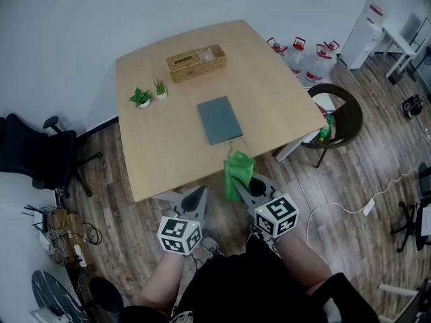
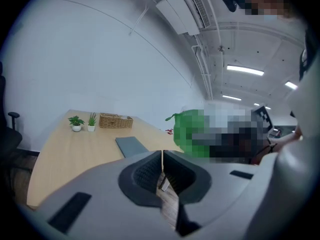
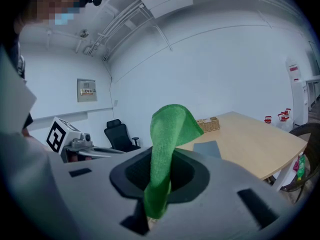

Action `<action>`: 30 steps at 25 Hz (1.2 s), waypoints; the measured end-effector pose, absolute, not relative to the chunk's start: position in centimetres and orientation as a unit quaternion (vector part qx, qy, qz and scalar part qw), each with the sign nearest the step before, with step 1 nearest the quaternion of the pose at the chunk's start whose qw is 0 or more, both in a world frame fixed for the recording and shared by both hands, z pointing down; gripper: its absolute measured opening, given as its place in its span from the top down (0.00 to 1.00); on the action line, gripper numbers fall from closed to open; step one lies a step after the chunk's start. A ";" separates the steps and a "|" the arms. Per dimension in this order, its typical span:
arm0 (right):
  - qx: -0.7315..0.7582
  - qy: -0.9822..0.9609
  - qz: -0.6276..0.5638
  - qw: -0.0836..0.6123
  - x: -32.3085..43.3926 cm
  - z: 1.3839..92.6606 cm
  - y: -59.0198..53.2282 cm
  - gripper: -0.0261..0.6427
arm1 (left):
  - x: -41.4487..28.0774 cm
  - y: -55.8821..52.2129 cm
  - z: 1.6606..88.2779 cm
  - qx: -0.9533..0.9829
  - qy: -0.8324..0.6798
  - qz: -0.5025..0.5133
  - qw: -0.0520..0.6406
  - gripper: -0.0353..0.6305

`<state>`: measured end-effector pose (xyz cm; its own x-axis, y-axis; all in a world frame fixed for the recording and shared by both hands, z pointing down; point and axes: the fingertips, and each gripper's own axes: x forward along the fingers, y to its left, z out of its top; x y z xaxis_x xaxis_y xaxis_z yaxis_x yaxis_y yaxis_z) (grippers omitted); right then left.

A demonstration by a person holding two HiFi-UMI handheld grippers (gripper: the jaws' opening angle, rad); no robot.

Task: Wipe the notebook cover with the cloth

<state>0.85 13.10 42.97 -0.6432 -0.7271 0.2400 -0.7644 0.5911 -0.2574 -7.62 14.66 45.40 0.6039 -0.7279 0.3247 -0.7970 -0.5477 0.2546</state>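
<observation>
Two tools are held short of the counter's (image 1: 161,160) near edge. Right tool (image 1: 249,182) is clamped on the green cloth (image 1: 237,170); left tool (image 1: 195,199) is closed w/ nothing in it. Notebook (image 1: 219,120) lies mid-counter, well apart from the cloth, so wiping is judged not yet begun. No legible text is seen; marker cubes (image 1: 180,235) carry patterns only.

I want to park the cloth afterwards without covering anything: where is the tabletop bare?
Bare wood lies left of the notebook, between the potted plants and the near edge, and right of it toward the right corner of the table. The far side is crowded: wicker basket and plants.
</observation>
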 end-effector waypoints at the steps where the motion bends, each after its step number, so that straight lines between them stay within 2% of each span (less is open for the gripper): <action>1: 0.417 -0.891 0.170 0.055 1.4 42.9 12.9 0.86 | -7.1 14.5 45.4 0.873 -0.438 0.090 0.192 0.93; 21: 0.347 -0.919 0.179 0.048 12.4 43.3 6.3 0.86 | 4.3 8.9 45.2 0.841 -0.501 0.092 0.184 0.93; 30: 0.349 -0.917 0.188 0.050 14.0 43.9 4.5 0.86 | 4.9 6.9 45.3 0.829 -0.519 0.089 0.186 0.93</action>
